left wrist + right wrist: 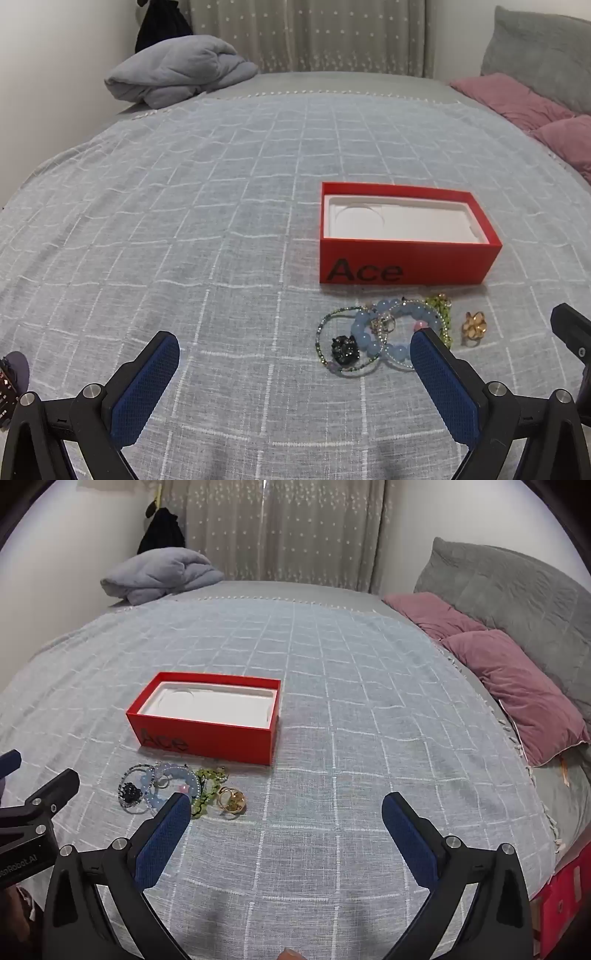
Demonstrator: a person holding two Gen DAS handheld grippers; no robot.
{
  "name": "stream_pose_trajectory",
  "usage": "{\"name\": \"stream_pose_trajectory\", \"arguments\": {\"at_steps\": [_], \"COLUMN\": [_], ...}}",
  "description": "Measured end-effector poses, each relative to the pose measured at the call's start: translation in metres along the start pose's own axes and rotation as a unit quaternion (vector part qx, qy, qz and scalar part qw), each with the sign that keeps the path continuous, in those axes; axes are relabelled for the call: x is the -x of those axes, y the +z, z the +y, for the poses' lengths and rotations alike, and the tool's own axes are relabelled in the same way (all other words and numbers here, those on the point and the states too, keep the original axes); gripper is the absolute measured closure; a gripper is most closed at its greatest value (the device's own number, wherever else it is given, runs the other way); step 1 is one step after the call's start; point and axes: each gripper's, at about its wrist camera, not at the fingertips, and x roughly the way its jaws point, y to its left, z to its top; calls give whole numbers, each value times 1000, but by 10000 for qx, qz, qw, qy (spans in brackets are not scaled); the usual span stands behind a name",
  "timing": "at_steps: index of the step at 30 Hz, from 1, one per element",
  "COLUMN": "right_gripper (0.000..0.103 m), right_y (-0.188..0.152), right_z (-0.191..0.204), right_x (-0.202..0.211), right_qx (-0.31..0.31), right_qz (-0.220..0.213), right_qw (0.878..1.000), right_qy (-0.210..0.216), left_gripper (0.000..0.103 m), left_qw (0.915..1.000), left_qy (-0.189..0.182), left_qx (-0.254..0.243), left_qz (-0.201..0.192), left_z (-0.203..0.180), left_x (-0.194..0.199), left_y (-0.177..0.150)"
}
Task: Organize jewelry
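Centrally on the checked grey bedspread (184,221) sits a red box (406,264), open-topped, with a white moulded insert and "Ace" printed in black on its near wall. Just near of the box lies the jewelry in a small cluster:
- pale blue bead bracelet (364,332), large round beads, with at least one pink bead;
- thin beaded bracelet (320,334), fine dark and green beads, looped at the cluster's left;
- black cluster ring (344,349), dark faceted stones, lying inside that loop;
- green beaded strand (445,314), at the cluster's right;
- gold flower ring (474,323), lying apart, to the right of the rest.

Left gripper (295,350): jaws spread wide, blue pads facing, nothing between them, held low over the bedspread left of the cluster. Right gripper (286,808): likewise wide apart and holding nothing, to the right of the cluster.

Hard to make out: a small silvery piece tangled among the blue beads. Each view has one finger covering part of the cluster. At far left lies a folded grey blanket (177,72); at right, mauve pillows (513,686).
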Motion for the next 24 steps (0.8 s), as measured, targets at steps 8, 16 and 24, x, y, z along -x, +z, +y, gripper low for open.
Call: {"name": "stream_pose_trajectory", "arguments": {"at_steps": [8,16,24], "right_gripper": [0,0,0], "right_y": [0,-1,-1], "right_z": [0,1,1], "right_x": [0,1,1], "right_qx": [2,4,2], "right_qz": [-13,-15,-24], "right_qw": [10000,10000,10000], "right_qy": [-2,-2,-8], "left_gripper": [0,0,0], "left_qw": [10000,10000,10000], "left_qy": [-17,-30,-20], "left_qx": [5,15,23], "left_qz": [-3,-15,-43], "left_z": [0,2,0], "left_x": [0,1,3], "left_y": [0,3,3]}}
